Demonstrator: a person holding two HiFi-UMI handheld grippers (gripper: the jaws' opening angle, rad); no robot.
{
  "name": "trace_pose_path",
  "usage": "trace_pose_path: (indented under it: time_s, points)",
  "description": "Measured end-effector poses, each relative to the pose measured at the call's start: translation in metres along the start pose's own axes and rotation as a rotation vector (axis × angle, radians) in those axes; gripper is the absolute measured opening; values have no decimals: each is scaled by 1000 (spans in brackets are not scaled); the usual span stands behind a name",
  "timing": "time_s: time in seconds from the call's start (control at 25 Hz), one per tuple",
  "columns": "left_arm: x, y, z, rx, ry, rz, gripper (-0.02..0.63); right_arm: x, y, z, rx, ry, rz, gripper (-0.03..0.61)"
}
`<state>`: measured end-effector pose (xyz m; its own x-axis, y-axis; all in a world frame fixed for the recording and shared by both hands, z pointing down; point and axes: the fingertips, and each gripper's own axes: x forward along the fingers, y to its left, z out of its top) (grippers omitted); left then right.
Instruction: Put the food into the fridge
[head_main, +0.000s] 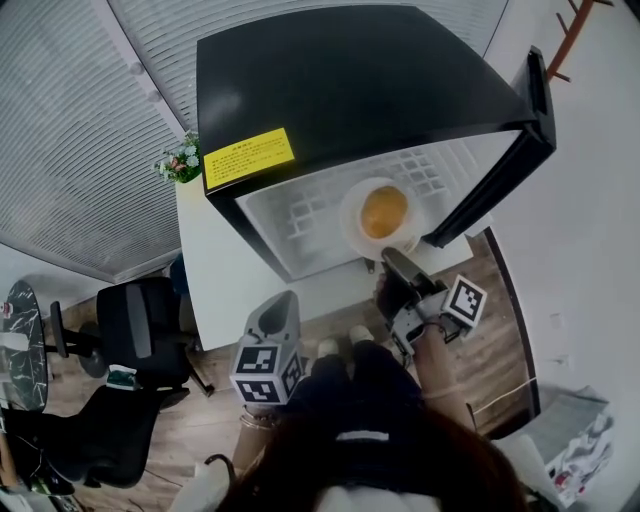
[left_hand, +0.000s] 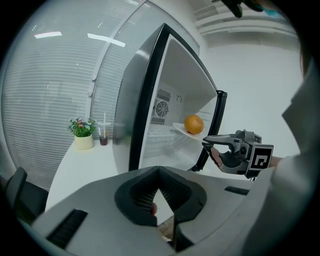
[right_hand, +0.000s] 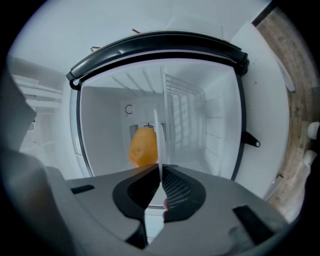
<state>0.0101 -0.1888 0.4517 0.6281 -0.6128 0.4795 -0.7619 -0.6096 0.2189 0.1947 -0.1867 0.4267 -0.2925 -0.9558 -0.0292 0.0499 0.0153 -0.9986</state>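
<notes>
**Plate with orange held at the mouth of the open fridge**

A round white plate (head_main: 352, 215) carrying a whole orange fruit (head_main: 384, 211) is seen at the opening of a small black fridge (head_main: 340, 90) with a white interior. The fridge is set on a white table (head_main: 215, 280), and its black-edged door (head_main: 510, 170) is swung open to the right. The near rim of the plate is pinched by the fingers of the right gripper (head_main: 385, 262). In the right gripper view the thin plate edge (right_hand: 156, 130) is seen clamped between the closed fingers, with the orange (right_hand: 142, 146) just beyond them. In the left gripper view the plate (left_hand: 180, 129) is shown level inside the doorway. Whether it rests on a shelf cannot be told.

The left gripper (head_main: 275, 315) is held lower, in front of the table and well apart from the plate. Its fingers are pressed together with nothing between them.

A small potted plant with pink and white flowers (left_hand: 82, 131) and a clear cup of dark drink (left_hand: 103, 134) are seen on the table beside the fridge. A black office chair (head_main: 140, 330) stands on the wooden floor (head_main: 500, 340).
</notes>
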Motion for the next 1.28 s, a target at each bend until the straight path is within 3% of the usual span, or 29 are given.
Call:
trace_pose_path:
  time_s: [0.72,1.28]
  points:
    - [28,-23,12,-28,-21,76,-2,20,-3,24,59,109,-20,9]
    - [26,-19,10,-60,-26,139,-2,36,-1,33,103,135,-17,11]
